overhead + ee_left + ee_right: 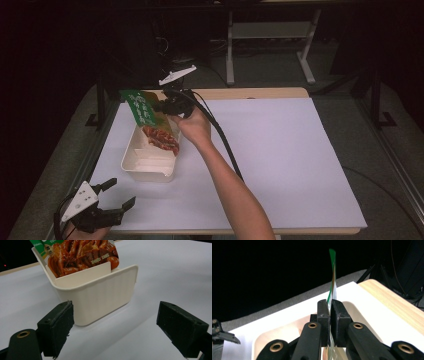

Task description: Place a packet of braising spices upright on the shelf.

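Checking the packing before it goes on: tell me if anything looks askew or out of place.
The snack packet is not seated: it leans tilted, lower end inside the white bin, green top sticking out past the rim, pinched by the right gripper. The left gripper is open, apart from the bin. Nothing looks spilled or damaged.

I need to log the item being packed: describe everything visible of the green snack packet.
The snack packet is a flat, glossy pouch, green at the top with pale print, its lower part showing a picture of reddish-brown braised food. It stands nearly upright, tilted, its lower end inside the cream plastic bin, behind a low divider. The right gripper pinches its upper part edge-on between shut jaws; above them the thin edge curves slightly. The left gripper is open and apart from it, near the table's front edge.
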`<state>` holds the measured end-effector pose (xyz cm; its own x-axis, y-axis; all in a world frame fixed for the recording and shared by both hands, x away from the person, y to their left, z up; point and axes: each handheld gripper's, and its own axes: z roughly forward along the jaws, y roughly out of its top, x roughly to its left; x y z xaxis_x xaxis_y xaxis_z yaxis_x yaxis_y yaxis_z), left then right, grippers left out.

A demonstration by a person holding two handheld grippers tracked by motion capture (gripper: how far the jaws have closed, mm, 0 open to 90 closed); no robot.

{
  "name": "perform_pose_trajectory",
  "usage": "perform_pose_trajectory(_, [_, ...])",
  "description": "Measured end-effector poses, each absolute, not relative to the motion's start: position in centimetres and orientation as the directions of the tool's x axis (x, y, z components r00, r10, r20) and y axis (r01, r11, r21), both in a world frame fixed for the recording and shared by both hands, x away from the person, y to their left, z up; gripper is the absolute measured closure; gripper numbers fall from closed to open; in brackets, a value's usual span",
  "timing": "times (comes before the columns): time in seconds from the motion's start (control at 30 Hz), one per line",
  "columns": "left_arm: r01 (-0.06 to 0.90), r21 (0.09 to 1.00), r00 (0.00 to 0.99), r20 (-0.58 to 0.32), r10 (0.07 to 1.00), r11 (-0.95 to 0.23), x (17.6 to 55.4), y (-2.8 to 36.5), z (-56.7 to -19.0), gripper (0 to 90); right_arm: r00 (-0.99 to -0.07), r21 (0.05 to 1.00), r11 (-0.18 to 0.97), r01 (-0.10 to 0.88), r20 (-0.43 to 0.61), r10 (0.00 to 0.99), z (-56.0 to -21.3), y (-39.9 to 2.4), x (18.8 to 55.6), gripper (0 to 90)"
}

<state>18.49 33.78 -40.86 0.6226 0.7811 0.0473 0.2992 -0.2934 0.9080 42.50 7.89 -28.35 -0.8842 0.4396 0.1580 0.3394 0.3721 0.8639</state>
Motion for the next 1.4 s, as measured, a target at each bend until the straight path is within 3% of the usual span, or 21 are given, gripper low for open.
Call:
perform_pose_trajectory(0.3, [0.296,0.908,0.624,0.051,0.780,-0.296,18.5,33.9,-40.8,13.8,-0.879,0.813,0.457,0.361,0.134,0.457,-30.2,9.1,42.9,83.6])
perform_pose_trajectory(0.47, [0.296,0.909,0.624,0.048,0.780,-0.293,18.5,33.8,-40.8,13.8,-0.870,0.796,0.473,0.379,0.131,0.476,-31.0,9.4,42.9,88.9])
perform_pose_trajectory(0.7, [0.297,0.908,0.625,0.050,0.779,-0.296,18.4,33.7,-40.8,13.8,-0.868,0.844,0.383,0.376,0.176,0.465,-31.9,8.3,42.3,89.9])
perform_pose_trajectory(1.13, [0.295,0.908,0.625,0.052,0.779,-0.297,18.5,33.7,-40.8,13.8,-0.882,0.859,0.366,0.358,0.182,0.435,-32.9,7.5,42.1,89.6])
perform_pose_trajectory(1.4, [0.302,0.903,0.625,0.056,0.779,-0.306,18.5,33.7,-40.9,13.8,-0.881,0.859,0.360,0.364,0.192,0.433,-32.4,6.7,42.0,77.4])
